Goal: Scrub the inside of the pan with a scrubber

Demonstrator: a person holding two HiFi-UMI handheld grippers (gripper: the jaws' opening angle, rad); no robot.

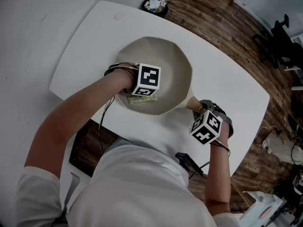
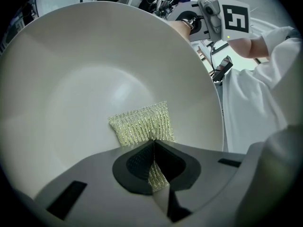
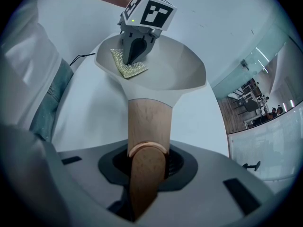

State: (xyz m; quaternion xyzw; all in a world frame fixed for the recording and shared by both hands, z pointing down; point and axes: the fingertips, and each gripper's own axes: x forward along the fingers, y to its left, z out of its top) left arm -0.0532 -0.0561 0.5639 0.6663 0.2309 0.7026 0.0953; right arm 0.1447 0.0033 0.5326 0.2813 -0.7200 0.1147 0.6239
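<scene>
The white shirt [image 1: 137, 183] fills the bottom of the head view, with both bare forearms reaching out from it. The left forearm [image 1: 75, 117] runs up from the lower left, and its wrist bends over the pan [image 1: 165, 65]. The left gripper [image 2: 154, 143] points steeply down into the bowl on the side nearest the person. The right forearm [image 1: 218, 174] comes up from the lower right, and the right gripper [image 3: 147, 150] also tips steeply down, at the end of the handle [image 3: 149, 122].

The left jaws are pressed together on one edge of the scrubber [image 2: 142, 122] (a flat yellow-green mesh pad). The rest of the pad spreads ahead of the tips, flat against the pan's inner wall. In the head view its long side runs left to right along that near wall.

The right jaws are clamped on the wooden handle, close to its copper ring. The handle runs from the pan toward the head view's lower right. The pan sits on the white table [image 1: 227, 84].
</scene>
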